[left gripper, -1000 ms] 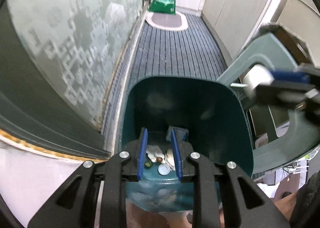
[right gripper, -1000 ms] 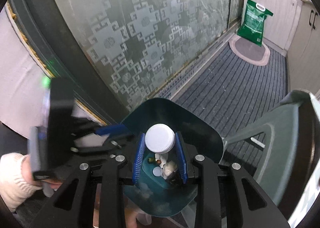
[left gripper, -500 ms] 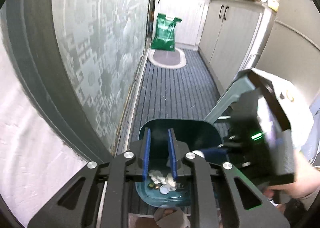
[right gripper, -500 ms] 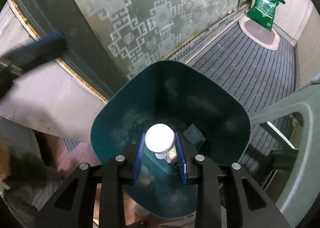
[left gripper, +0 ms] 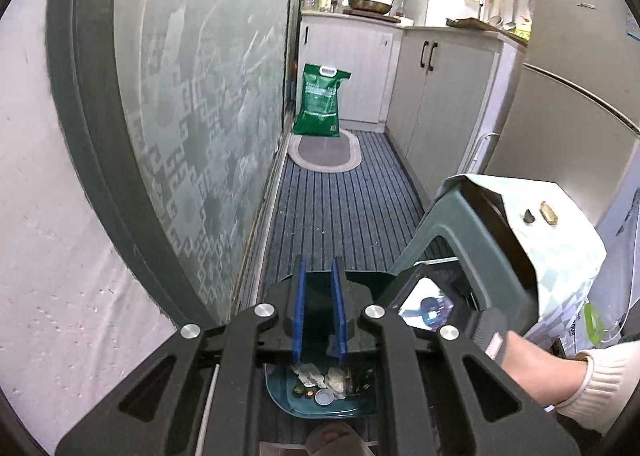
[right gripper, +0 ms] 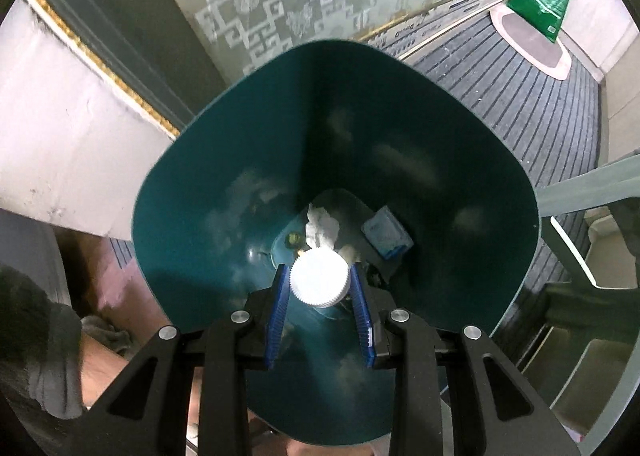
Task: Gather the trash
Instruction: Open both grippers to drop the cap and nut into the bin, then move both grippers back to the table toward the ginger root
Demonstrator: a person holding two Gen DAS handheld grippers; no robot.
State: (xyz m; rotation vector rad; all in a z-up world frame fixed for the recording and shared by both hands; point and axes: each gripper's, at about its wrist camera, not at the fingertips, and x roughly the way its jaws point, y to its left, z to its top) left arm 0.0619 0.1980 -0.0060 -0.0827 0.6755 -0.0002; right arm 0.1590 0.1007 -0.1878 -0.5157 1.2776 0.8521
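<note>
A deep teal trash bin (right gripper: 440, 136) stands on the floor below both grippers. At its bottom lie a crumpled tissue (right gripper: 322, 226), a blue-white packet (right gripper: 386, 236) and small bits. My right gripper (right gripper: 318, 276) points down into the bin's mouth, shut on a bottle with a white ribbed cap (right gripper: 319, 284). My left gripper (left gripper: 318, 296) is higher, above the bin's near edge (left gripper: 280, 396). Its blue pads stand a narrow gap apart with nothing between them. A hand (left gripper: 532, 372) in a white cuff holds the right gripper's body at the right.
A grey-green plastic stool (left gripper: 460, 240) with a patterned cover stands right of the bin. A frosted glass door (left gripper: 200, 116) runs along the left. Down the striped carpet are an oval mat (left gripper: 324, 154), a green bag (left gripper: 320, 100) and cabinets (left gripper: 440, 96).
My left gripper has risen and tilted up from inside the bin, and its jaws have narrowed. My right gripper has sunk with the bottle into the bin's mouth.
</note>
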